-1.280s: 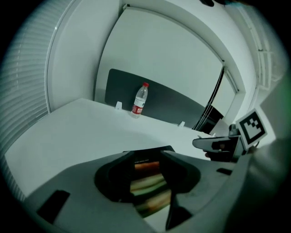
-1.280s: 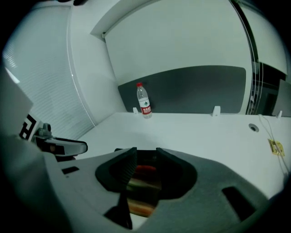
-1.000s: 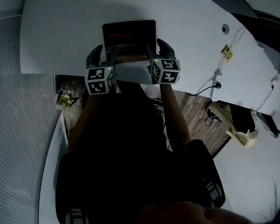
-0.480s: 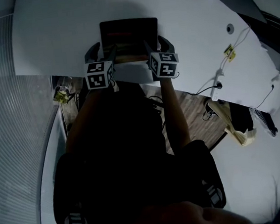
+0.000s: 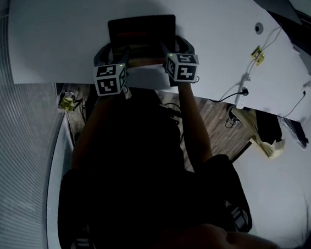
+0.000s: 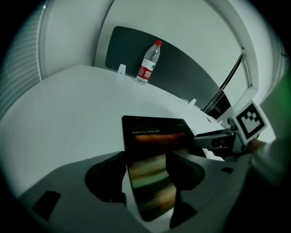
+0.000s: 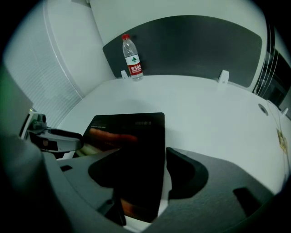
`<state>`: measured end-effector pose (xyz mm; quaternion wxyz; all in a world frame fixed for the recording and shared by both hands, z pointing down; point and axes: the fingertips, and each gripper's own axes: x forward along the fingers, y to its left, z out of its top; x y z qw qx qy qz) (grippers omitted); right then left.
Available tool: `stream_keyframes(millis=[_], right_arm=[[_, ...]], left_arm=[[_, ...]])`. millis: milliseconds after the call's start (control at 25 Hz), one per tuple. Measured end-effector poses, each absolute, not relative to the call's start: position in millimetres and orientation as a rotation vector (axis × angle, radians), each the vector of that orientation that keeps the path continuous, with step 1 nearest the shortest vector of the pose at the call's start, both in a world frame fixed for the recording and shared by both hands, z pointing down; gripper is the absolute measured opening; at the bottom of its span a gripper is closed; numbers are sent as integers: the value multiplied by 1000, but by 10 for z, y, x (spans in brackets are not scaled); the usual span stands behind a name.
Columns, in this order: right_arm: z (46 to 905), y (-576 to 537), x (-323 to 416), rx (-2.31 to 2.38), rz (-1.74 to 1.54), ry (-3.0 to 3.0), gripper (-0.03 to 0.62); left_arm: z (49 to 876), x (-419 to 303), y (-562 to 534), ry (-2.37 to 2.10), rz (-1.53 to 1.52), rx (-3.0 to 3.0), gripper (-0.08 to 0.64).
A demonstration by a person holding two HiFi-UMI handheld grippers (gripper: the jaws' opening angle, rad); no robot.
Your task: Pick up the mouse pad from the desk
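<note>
A dark rectangular mouse pad (image 5: 142, 31) lies flat on the white desk (image 5: 58, 37), close to its near edge. My left gripper (image 5: 114, 55) stands over the pad's near left corner and my right gripper (image 5: 175, 48) over its near right corner. In the left gripper view the mouse pad (image 6: 152, 150) runs between the spread jaws of the left gripper (image 6: 148, 182), with white desk showing beside it. In the right gripper view the mouse pad (image 7: 132, 150) lies likewise between the wide jaws of the right gripper (image 7: 144, 175). Both are open; neither pinches the pad.
A water bottle (image 6: 148, 62) with a red cap stands at the desk's far side against a dark partition panel (image 7: 195, 45). A cable hole (image 5: 259, 27) and loose cables (image 5: 240, 93) are at the right. The desk's near edge runs just under the marker cubes.
Both grippers have sunk toward the desk and slid forward over the pad's near corners. The pad has not moved.
</note>
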<state>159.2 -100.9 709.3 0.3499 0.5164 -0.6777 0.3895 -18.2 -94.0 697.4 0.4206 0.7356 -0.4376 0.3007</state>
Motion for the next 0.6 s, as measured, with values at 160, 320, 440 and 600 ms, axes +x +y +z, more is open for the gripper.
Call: stream_keyframes(millis=[160, 320, 440, 600], right_arm=[[7090, -984, 1559, 1332, 1012, -1754, 254], [7097, -974, 1538, 1327, 1018, -1753, 255], [7093, -973, 1522, 1333, 1022, -1750, 255], [7081, -958, 1509, 1337, 1025, -1744, 255]], left_arm=[[6973, -181, -935, -1102, 753, 1837, 252], [6981, -161, -933, -1105, 756, 1844, 255], [6984, -155, -923, -1099, 765, 1854, 255], [6981, -144, -902, -1085, 776, 1861, 255]])
